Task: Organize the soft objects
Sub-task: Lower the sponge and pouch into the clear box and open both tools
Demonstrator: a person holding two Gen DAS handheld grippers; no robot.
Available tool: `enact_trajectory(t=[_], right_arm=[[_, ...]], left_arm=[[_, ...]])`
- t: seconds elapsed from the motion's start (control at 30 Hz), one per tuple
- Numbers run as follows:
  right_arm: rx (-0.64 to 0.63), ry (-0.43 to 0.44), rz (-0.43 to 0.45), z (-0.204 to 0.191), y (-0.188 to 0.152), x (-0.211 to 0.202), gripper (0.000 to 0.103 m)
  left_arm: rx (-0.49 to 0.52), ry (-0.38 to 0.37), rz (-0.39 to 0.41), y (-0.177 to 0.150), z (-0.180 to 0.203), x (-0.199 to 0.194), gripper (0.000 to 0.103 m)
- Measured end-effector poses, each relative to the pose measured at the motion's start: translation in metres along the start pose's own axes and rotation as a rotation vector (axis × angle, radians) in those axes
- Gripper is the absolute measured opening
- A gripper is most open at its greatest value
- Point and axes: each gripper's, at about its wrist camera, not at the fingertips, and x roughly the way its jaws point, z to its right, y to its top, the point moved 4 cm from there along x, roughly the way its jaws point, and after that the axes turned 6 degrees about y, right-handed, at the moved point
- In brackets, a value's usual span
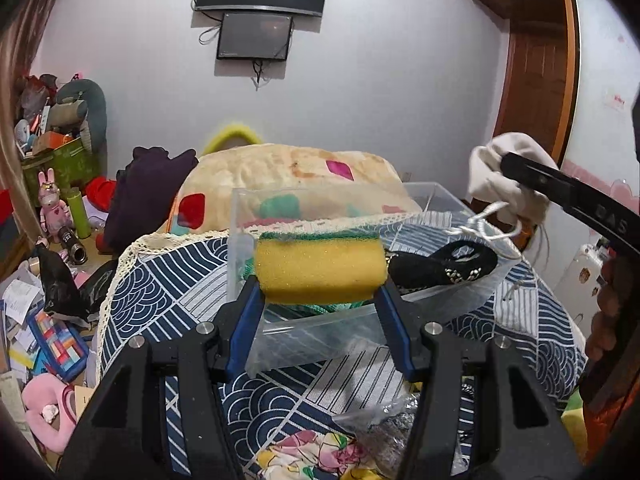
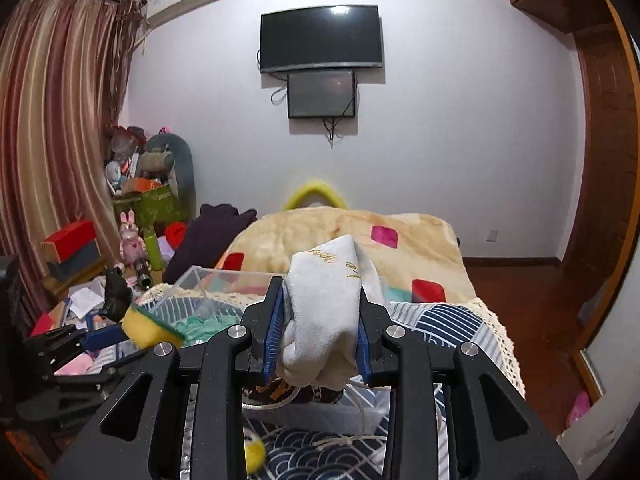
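Where the left gripper [image 1: 320,280] is concerned, its jaws stand about half apart and are clamped on a yellow sponge [image 1: 320,266] with a green scouring layer on top; the blue pads [image 1: 250,322] press the sponge's two ends. Sponge held in the air above a clear plastic bin [image 1: 280,332], which contains green knitted material [image 1: 308,310]. A second clear bin [image 1: 436,196] sits just beside it to the right, with a black patterned sock [image 1: 444,264] inside.

Right gripper [image 2: 320,334]: jaws narrowly apart and clamped on a white drawstring pouch [image 2: 324,316], bunched between the blue pads, gold lettering at its top, a white cord [image 2: 360,412] hanging below. Pouch held aloft over the bin area. From the left wrist view the same pouch [image 1: 506,176] appears at upper right, above the second bin.

Surface: a bed covered with a navy and white wave-pattern cloth [image 1: 168,284] edged in cream lace. Behind the bins lies a cream blanket [image 1: 288,176] with coloured patches, a dark purple garment [image 1: 148,196] at its left.

Room: pale wall bearing a dark television [image 2: 320,38] with a smaller screen [image 2: 322,94] under it. Striped curtain [image 2: 56,140] at left, wooden wardrobe [image 2: 600,140] at right, cluttered floor [image 1: 36,320] with papers, boxes and a pink rabbit toy [image 1: 52,204]
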Motion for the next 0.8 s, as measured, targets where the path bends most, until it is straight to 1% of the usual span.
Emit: enact_trajectory(t=[0.17,0.23,0.43,0.57,0.7,0.77,0.8], right_arm=[[-0.003,0.002,-0.087,0.007,-0.012,0.027,0.028],[-0.002,0.008,-0.120,0.007,-0.018,0.035,0.028],[-0.038,0.022,-0.190,0.001,-0.031,0.046,0.028],[-0.057,0.030,-0.231,0.001,-0.035,0.052,0.028],[-0.048,0.041,-0.246,0.000,-0.033,0.052,0.032],[-0.043,0.052,-0.254,-0.001,-0.033,0.050,0.042],[-0.045,0.049,-0.253,-0.001,-0.034,0.049,0.043]], left_arm=[[0.015,0.002,-0.028,-0.001,0.003,0.015,0.056],[0.016,0.003,-0.026,0.000,0.004,0.019,0.056],[0.027,-0.001,-0.044,0.004,0.008,0.029,0.056],[0.002,-0.007,-0.069,0.004,0.006,0.034,0.058],[-0.002,0.008,-0.069,0.003,0.005,0.033,0.062],[0.004,0.028,-0.061,0.002,0.004,0.031,0.067],[0.007,0.035,-0.057,0.002,0.004,0.030,0.067]])
